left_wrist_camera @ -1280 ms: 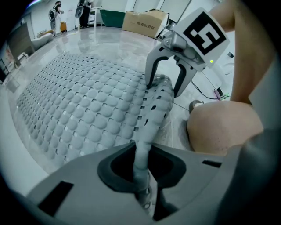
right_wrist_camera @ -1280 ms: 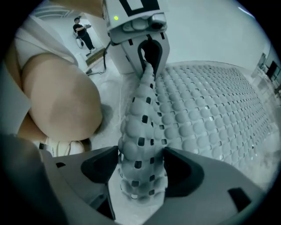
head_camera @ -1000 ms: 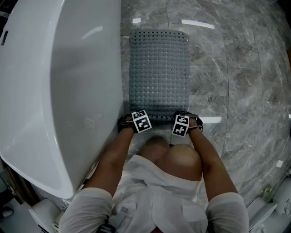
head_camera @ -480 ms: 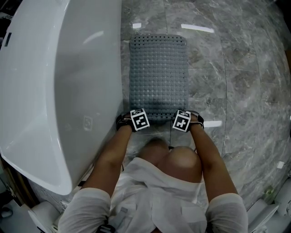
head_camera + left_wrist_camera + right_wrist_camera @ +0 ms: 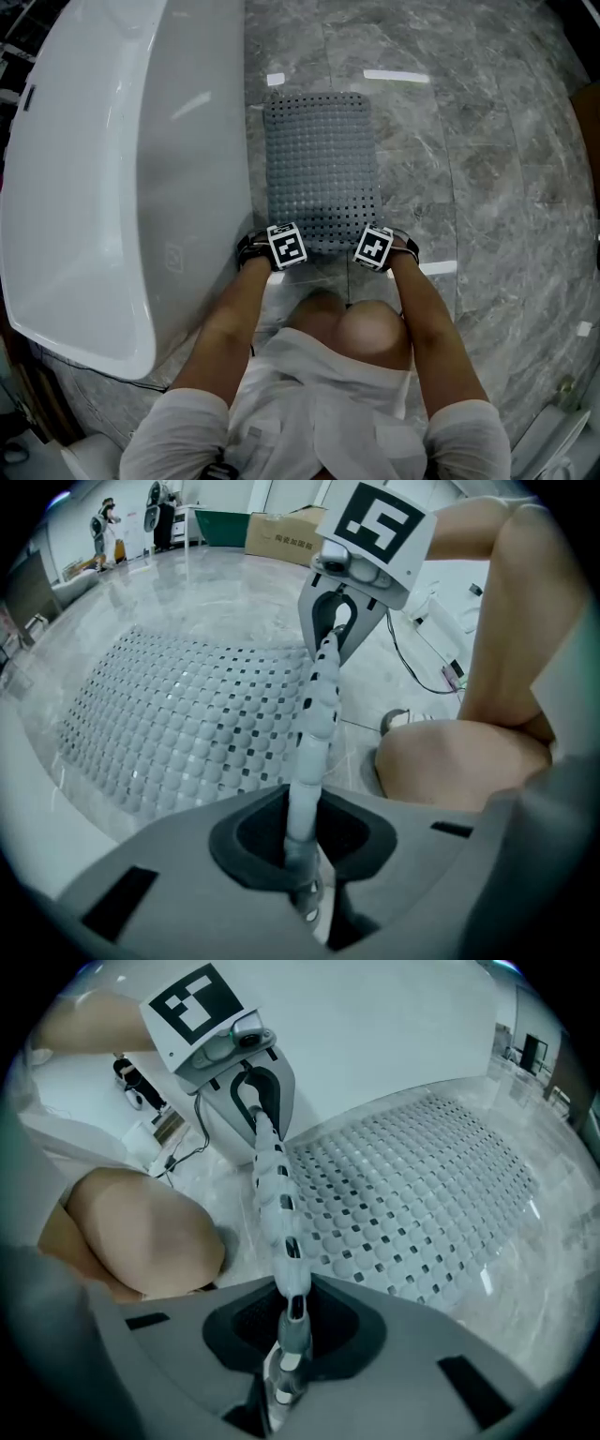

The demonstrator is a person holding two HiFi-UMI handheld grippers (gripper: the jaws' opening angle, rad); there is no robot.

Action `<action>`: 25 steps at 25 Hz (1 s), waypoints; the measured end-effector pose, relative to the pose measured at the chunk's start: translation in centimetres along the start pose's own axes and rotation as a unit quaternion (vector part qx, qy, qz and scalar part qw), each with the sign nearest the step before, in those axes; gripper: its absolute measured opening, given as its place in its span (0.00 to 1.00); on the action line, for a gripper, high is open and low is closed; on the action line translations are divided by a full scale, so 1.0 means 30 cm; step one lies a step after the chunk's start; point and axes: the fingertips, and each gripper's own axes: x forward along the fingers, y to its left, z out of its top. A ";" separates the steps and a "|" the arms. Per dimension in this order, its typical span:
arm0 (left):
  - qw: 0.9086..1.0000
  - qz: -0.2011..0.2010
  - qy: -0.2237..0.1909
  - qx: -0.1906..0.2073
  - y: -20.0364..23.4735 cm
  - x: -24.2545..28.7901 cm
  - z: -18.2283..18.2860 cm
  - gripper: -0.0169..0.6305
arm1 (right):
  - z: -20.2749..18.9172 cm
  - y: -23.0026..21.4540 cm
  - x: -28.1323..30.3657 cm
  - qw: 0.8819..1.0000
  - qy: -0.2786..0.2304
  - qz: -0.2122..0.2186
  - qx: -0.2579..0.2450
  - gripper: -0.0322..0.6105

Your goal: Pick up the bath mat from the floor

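**Mat pinched at both near corners**

Bath mat (image 5: 323, 169), grey and studded with rows of small holes, lies lengthwise on the marble floor (image 5: 478, 187), its long left side just beside the white bathtub (image 5: 94, 187). The left gripper (image 5: 284, 246) has its jaws clamped tight on the mat's near left corner, the thin rubber edge pressed between them. The right gripper (image 5: 375, 247) is at the near right corner; its jaws are closing, with the mat's edge between them and already pinched. In both gripper views the near edge rises as a bumpy ridge running from one gripper to the other, while the rest of the mat spreads flat on the floor beyond. The person's bare knee (image 5: 370, 328) is close behind the grippers.
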 end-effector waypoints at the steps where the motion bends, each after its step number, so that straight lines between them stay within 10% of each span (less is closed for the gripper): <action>1: 1.000 -0.002 0.006 -0.001 -0.007 -0.004 0.003 0.12 | -0.006 0.009 -0.018 1.000 0.000 -0.001 0.002 0.15; 25: 0.994 -0.063 0.043 0.074 -0.392 -0.790 0.344 0.11 | -0.033 0.453 -0.883 0.991 -0.008 0.055 0.125 0.14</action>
